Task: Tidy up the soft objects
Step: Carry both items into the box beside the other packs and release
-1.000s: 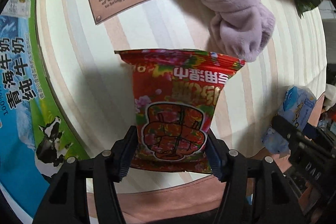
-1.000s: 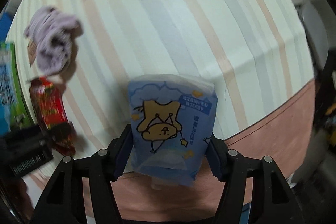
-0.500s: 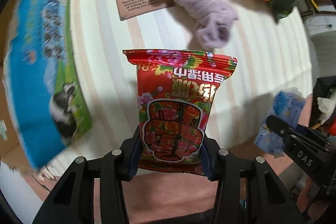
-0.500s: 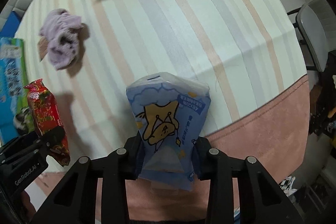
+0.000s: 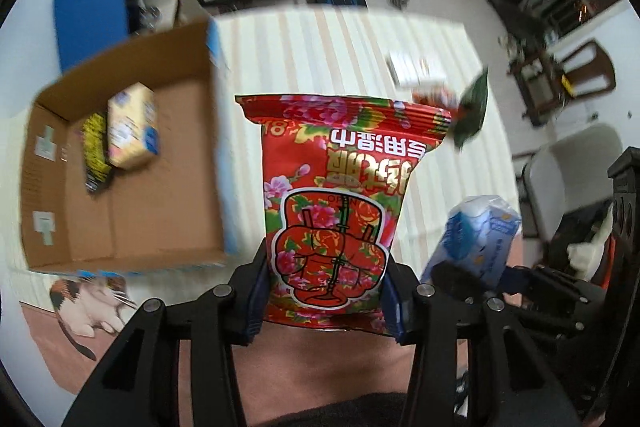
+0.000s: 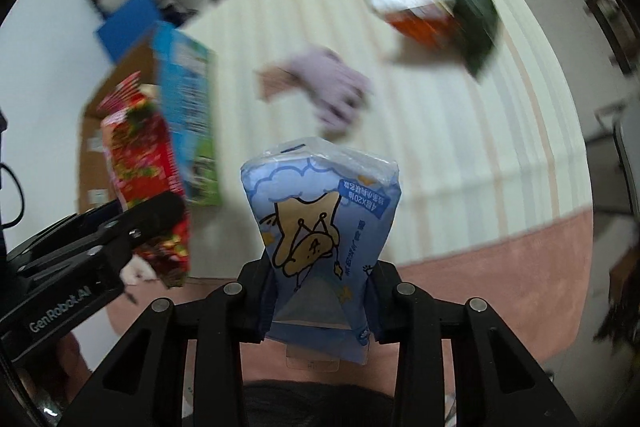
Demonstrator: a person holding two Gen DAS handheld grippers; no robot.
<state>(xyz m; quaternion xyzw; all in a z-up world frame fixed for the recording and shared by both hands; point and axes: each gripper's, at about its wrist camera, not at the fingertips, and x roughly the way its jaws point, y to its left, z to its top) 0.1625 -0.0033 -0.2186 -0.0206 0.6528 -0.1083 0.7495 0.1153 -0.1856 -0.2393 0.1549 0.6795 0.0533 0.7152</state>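
To the left of our left claw [image 5: 324, 301], an open brown cardboard box [image 5: 168, 187] with blue printed outer walls is sitting on the cream striped tablecloth [image 5: 320, 55]; inside it a pale yellow soft packet [image 5: 132, 127] is leaning against a dark yellow-and-black packet [image 5: 95, 151] on the matte corrugated floor. We are holding the left claw closed narrowly on the lower edge of a glossy red crinkled plastic packet with a floral print [image 5: 340, 203], which is standing upright above the fingers, lifted off the table. Beyond that packet to the right, an orange packet and a dark green one [image 5: 472, 111] are lying blurred on the cloth.

In the right wrist view, the same red packet [image 6: 148, 179] is hanging to the left of our right claw [image 6: 320, 297], just in front of the box's blue wall [image 6: 188, 115]. We are squeezing the right claw tight on a soft, pale blue film pack printed with a cartoon bear [image 6: 320, 223], pinching its base into a wedge while its top is bulging wide. Ahead of this claw, a fuzzy lilac plush cloth with a brown tag [image 6: 328, 91] is lying on the tablecloth, and further right the orange [image 6: 416, 23] and green packets [image 6: 478, 23] are resting together.
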